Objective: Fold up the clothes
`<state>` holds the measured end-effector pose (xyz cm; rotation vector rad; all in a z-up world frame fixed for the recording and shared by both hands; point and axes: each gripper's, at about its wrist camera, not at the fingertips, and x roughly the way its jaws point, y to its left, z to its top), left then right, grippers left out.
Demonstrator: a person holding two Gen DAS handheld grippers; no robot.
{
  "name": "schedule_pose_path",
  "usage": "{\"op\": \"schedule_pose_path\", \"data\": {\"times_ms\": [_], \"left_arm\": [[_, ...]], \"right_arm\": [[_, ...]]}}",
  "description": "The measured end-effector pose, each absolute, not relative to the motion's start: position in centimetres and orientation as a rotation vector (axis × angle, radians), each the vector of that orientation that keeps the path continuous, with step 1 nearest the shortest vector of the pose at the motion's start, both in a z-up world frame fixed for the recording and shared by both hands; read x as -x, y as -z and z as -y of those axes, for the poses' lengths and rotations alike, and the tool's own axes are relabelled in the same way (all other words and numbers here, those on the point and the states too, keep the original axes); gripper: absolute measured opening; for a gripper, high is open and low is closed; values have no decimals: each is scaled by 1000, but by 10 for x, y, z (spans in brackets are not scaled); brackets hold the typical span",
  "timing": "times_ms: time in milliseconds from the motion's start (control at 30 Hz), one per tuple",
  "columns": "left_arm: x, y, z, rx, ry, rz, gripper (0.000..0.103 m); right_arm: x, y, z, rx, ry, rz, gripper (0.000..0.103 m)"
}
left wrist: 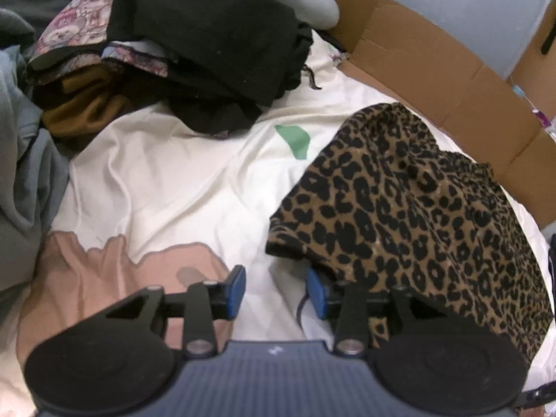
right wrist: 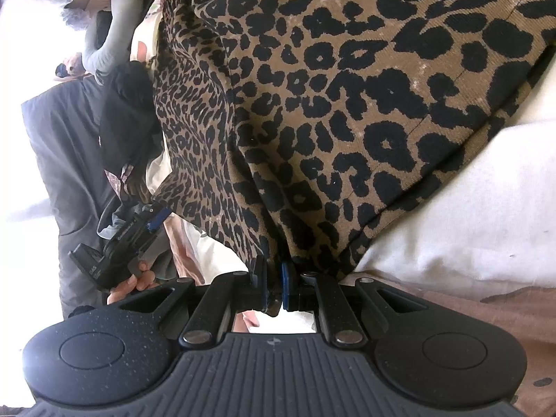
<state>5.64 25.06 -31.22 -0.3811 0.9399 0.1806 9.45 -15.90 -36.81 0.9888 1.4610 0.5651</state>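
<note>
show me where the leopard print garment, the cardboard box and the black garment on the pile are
leopard print garment (left wrist: 417, 201), left wrist view, middle of the spread fabric
cardboard box (left wrist: 434, 69), left wrist view, on the open brown flap
black garment (left wrist: 215, 34), left wrist view, top of the heap, on its broad upper surface

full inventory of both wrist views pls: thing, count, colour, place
leopard-print garment: 1, tan with black spots, right side of the bed, one edge pinched by the right gripper
black garment: 1, black, top of the pile at the far left
patterned cloth: 1, pink and purple print, under the black garment
brown garment: 1, brown, bottom of the pile
grey clothes: several, grey, left edge
bedspread: 1, cream with pink and green patches, under everything
cardboard box: 1, brown, flaps open, far right
left gripper: 1, black with blue pads, open, nothing between them
right gripper: 1, black with blue pads, shut on the leopard-print garment
hand: 1, holding the left gripper
</note>
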Motion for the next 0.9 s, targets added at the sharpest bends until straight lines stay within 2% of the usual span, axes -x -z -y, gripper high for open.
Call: {"op": "schedule_pose_path", "data": {"times_ms": [500,667,900], "left_arm": [[-49,309,-249,451,-150,-959,41],[-49,304,-247,475,-120,-953,52],[-50,310,-250,469,-164,-961,53]], "right_arm": [[-95,368,161,-991,-567,-1456,6],[-96,367,161,-985,-572,-1456,6],[-96,368,161,-984,-569,-1458,6]]}}
